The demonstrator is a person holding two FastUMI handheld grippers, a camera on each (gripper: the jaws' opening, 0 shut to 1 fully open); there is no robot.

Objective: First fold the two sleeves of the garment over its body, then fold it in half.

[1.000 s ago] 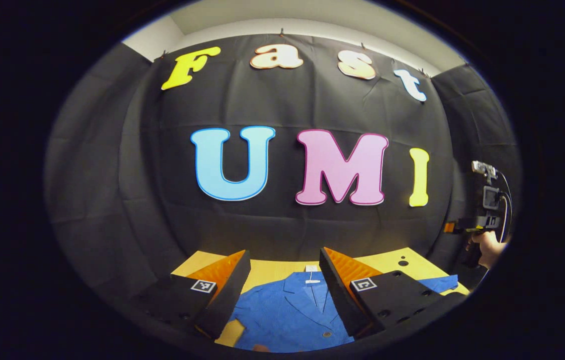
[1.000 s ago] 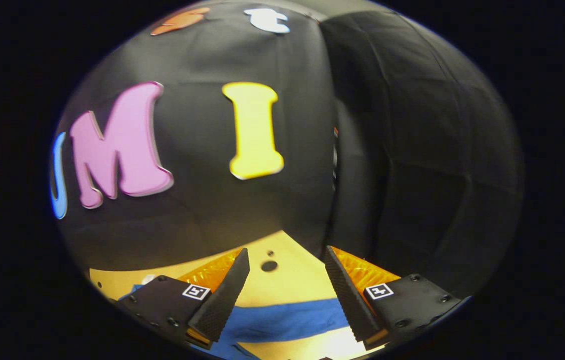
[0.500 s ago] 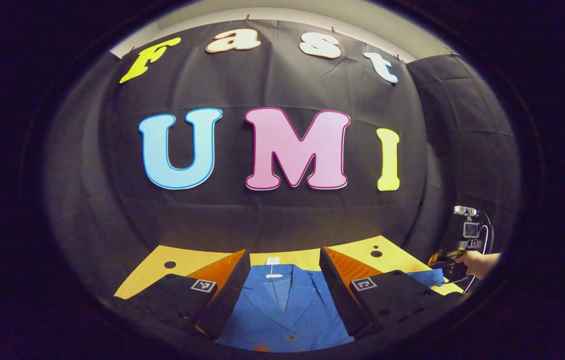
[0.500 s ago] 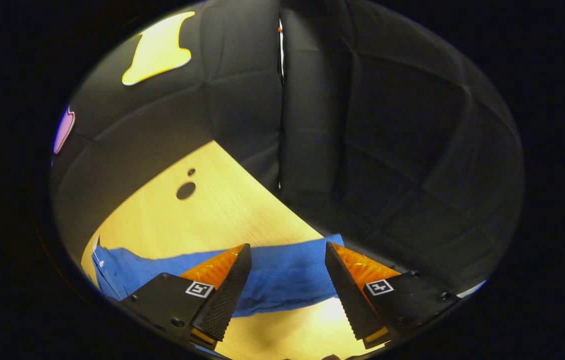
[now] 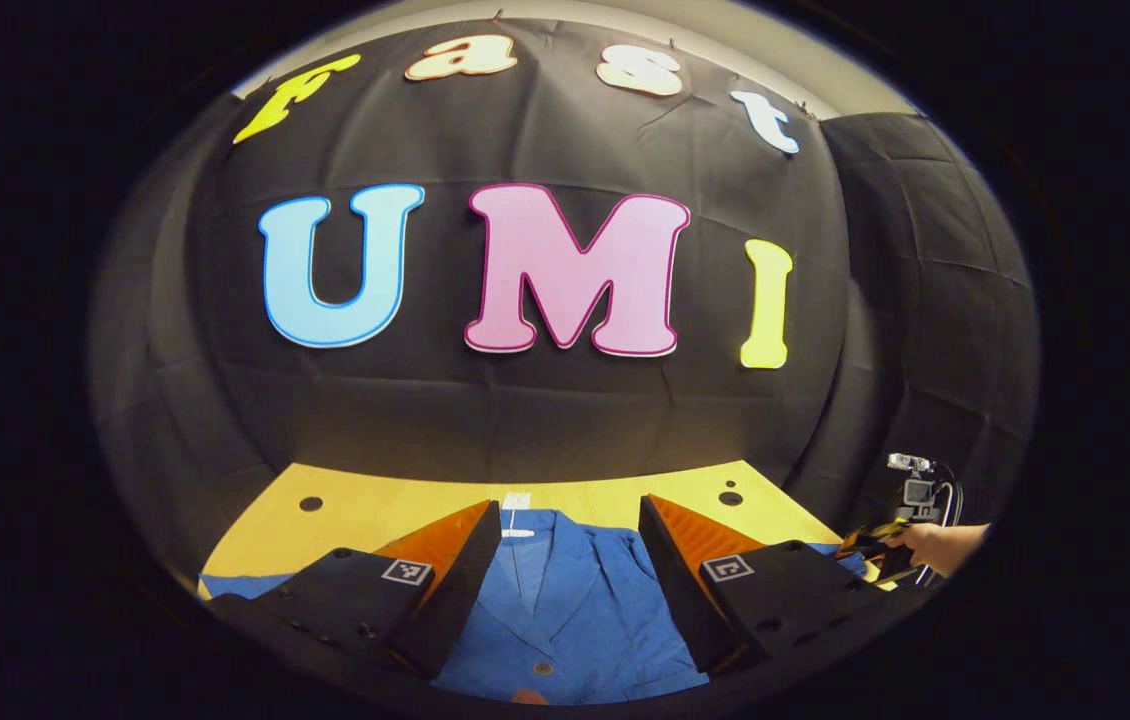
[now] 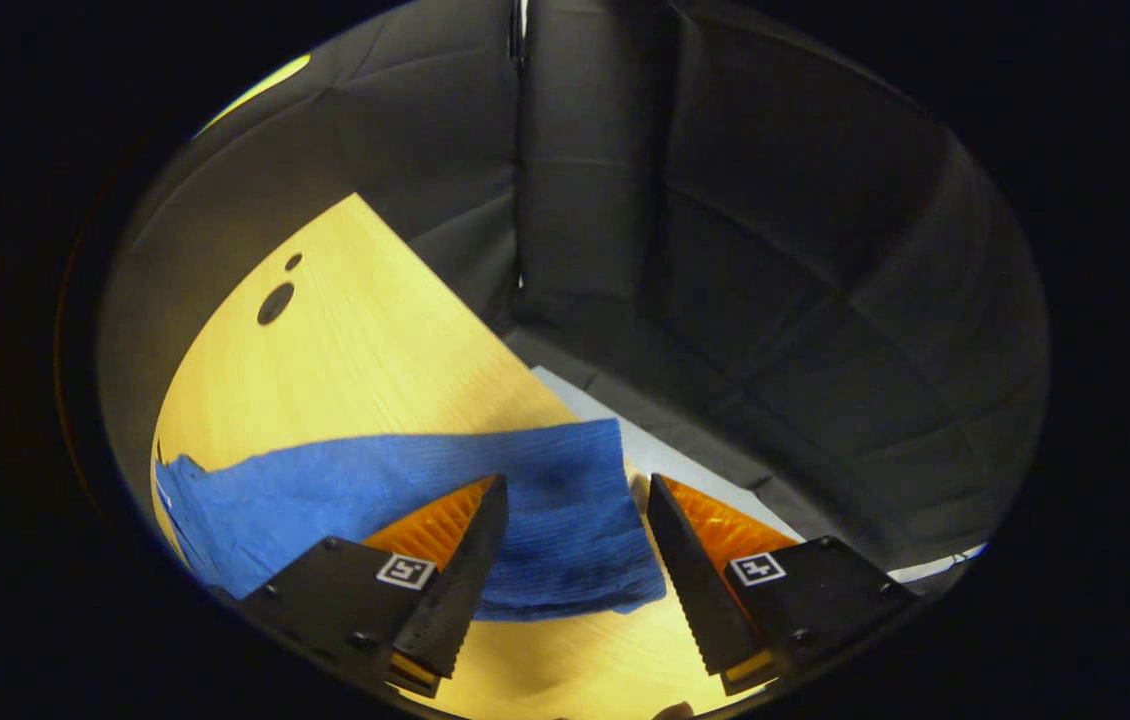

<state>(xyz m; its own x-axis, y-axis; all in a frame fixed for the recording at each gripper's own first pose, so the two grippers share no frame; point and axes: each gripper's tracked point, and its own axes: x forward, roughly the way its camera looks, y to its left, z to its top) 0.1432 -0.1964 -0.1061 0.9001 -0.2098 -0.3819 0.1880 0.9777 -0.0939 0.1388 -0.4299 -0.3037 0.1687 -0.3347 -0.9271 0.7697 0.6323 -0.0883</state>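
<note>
Right claw (image 6: pixel 570 590) has dropped lower since half second ago — sleeve (image 6: pixel 425 500) now bigger, its end between spread fingers, not pinched. Left claw (image 5: pixel 565 590) has tipped down a bit; more table (image 5: pixel 375 505) shows. Left claw spread wide too, above blue shirt (image 5: pixel 565 620) — collar up, buttons showing, lying flat on table. Hand (image 5: pixel 940 548) with right claw seen far at right edge, by sleeve end.

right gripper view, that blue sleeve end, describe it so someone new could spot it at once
Start from the yellow wooden table with two dark round holes near its far corner. A blue woven fabric sleeve stretches flat across it, and its squared cuff end lies between the open fingers of the right hand-held gripper, near the table's edge. It is the only blue cloth on bare wood there.
</note>
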